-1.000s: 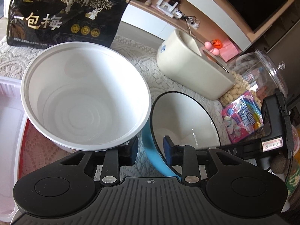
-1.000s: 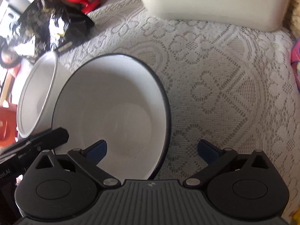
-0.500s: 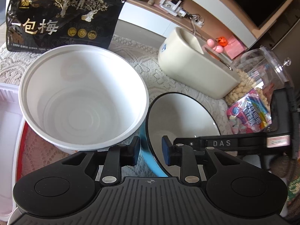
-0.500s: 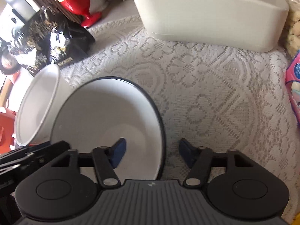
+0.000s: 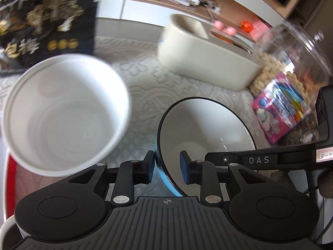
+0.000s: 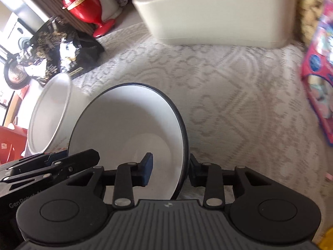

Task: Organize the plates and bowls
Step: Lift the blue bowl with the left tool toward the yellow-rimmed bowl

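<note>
Gripper-hidden near bowl (image 6: 133, 125) rim

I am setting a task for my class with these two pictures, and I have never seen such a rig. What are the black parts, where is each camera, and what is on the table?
Each picture comes from a camera on a hand-held two-finger gripper, looking along its fingers. The left gripper and right gripper both straddle the rim of one blue bowl with a black edge; neither looks fully closed. On the lace tablecloth also stand a white tub, a cream box, a black snack bag and a pink sweet packet.
</note>
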The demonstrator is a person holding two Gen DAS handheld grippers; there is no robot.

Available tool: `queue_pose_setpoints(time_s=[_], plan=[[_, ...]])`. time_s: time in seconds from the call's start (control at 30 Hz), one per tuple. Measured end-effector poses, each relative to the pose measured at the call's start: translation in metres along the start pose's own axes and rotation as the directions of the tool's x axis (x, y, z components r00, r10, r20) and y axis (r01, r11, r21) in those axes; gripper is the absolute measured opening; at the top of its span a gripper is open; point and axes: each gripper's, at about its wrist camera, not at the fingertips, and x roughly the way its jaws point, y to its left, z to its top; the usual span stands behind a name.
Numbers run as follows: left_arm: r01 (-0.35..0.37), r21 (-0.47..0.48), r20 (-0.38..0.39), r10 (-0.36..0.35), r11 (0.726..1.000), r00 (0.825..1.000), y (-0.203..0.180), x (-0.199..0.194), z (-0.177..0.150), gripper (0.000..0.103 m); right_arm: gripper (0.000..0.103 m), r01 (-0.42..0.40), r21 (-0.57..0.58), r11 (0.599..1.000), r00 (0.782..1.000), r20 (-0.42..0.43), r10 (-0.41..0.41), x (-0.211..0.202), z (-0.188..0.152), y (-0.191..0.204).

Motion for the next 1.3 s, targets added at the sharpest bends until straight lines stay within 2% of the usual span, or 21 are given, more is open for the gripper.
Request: queue_pose_setpoints(time_s=[0.17,0.6,0.93,1.13,1.3], plan=[[-0.017,0.014,-0.011,0.017,1.000,1.000,-0.009,0.013,0.006,0.029,0.033,-0.031,0.032,0.999,0.999,0.020,0.031,-0.006,-0.005,-0.021],[0.005,0.016,-0.095,-0.004,1.000,0.995,-0.008,0.042,0.009,0.039,0.034,-0.077,0.034,0.996,0.997,0.015,0.076,0.002,-0.003,-0.027],[-0.041,0.028,-0.118,0.044,0.999,0.992,-0.015,0.053,0.013,0.038,0.036,-0.030,0.009,1.000,0.999,0.024,0.030,0.002,-0.005,-0.017],[-0.015,0.005,-0.126,0.016,1.000,0.992,-0.011,0.050,0.015,0.037,0.035,0.005,0.004,1.000,0.999,0.043,-0.005,0.000,-0.005,-0.012],[-0.011,0.019,-0.084,0.012,1.000,0.996,-0.017,0.033,0.019,0.037,0.035,0.016,-0.008,1.000,0.997,0.079,-0.015,-0.013,-0.005,-0.005]])
